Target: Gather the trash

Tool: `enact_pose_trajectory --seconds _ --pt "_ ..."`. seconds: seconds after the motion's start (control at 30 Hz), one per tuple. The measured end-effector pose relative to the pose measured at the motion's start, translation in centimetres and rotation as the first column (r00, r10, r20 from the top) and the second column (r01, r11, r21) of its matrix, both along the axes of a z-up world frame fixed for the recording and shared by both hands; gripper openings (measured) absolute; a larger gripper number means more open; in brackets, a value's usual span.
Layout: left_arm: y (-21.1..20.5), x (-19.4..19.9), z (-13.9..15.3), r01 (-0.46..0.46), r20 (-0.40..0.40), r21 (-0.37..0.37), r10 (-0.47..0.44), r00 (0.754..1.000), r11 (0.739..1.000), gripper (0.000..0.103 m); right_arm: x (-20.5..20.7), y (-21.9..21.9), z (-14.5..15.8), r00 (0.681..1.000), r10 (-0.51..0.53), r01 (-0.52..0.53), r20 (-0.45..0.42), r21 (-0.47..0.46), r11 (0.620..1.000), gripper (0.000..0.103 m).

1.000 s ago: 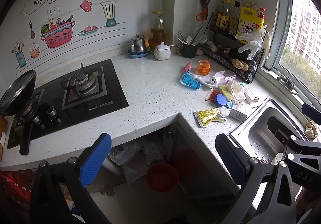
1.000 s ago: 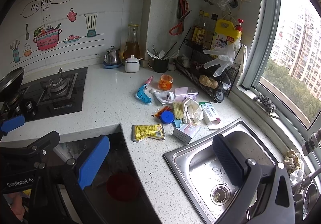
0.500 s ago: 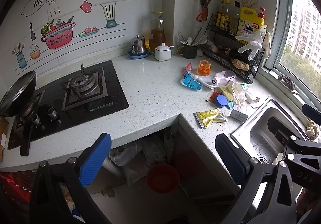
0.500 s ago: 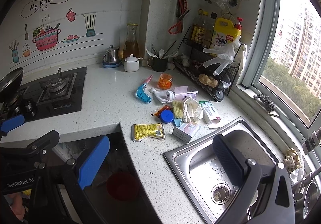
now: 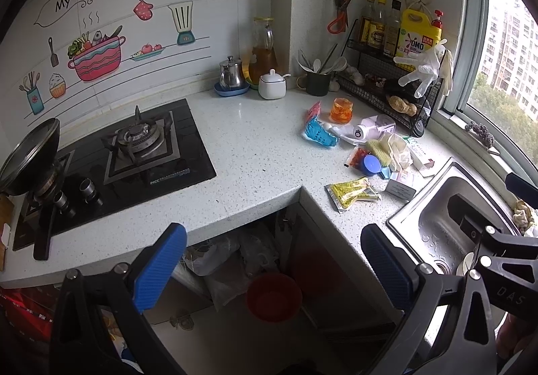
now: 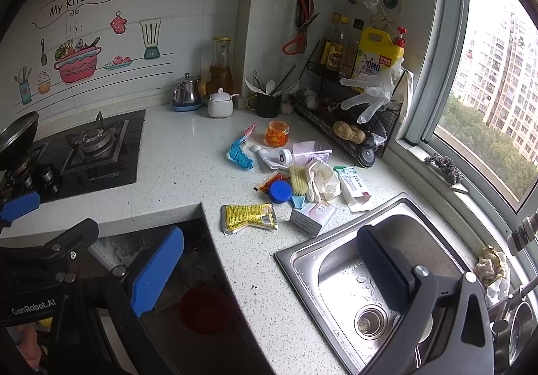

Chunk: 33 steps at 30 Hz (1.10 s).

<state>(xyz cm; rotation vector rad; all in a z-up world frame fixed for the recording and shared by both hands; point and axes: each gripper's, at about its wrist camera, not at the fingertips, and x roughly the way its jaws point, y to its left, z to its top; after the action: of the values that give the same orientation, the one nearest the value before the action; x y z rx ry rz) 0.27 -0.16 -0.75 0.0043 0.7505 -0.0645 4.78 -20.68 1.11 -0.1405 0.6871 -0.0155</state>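
- The trash lies in a loose heap on the counter (image 6: 188,153), just left of the sink (image 6: 339,240) and in front of the wire rack (image 6: 336,113).
- Nearest the sink is a small white box (image 6: 311,218); touching its left side lies a yellow sachet (image 6: 248,217), flat on the counter.
- Behind the box, away from the sink, sit a blue cap (image 6: 279,191), a red packet (image 6: 273,180), a yellow brush (image 6: 298,178) and a crumpled white rag (image 6: 322,180), all touching one another.
- A white carton (image 6: 353,188) lies at the heap's right, near the sink's far corner.
- Farther from the sink are a white tube (image 6: 274,158), a blue wrapper (image 6: 239,155) and an orange jar (image 6: 277,133), which stands upright.
- The left gripper (image 5: 274,265) hovers over the open space under the counter, left of the sink; its jaws stand wide with nothing between them.
- The right gripper (image 6: 269,269) hangs above the sink's near-left corner, jaws also wide and empty.
- A red bin (image 5: 273,297) stands on the floor below the counter, left of the sink.
- The stove (image 6: 87,153) is well to the left of the sink, and a dark pan (image 5: 28,156) rests at its left end.
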Motion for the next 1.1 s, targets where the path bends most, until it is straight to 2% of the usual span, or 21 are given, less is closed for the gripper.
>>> enact_pose_trajectory --seconds 0.67,0.93,1.1 --pt "-0.1 0.2 0.6 0.016 0.026 -0.018 -0.016 1.000 1.000 0.103 -0.1 -0.3 0.1 0.999 -0.019 0.019 0.031 0.011 1.000 0.103" --pt "-0.5 1.9 0.5 0.070 0.003 -0.022 -0.070 0.998 0.997 0.103 0.5 -0.7 -0.2 0.997 -0.070 0.069 0.037 0.032 0.997 0.103" --pt "-1.3 4.3 -0.1 0.165 -0.042 -0.012 -0.165 0.985 0.986 0.103 1.8 -0.8 -1.0 0.991 -0.130 0.129 0.017 0.031 0.991 0.103"
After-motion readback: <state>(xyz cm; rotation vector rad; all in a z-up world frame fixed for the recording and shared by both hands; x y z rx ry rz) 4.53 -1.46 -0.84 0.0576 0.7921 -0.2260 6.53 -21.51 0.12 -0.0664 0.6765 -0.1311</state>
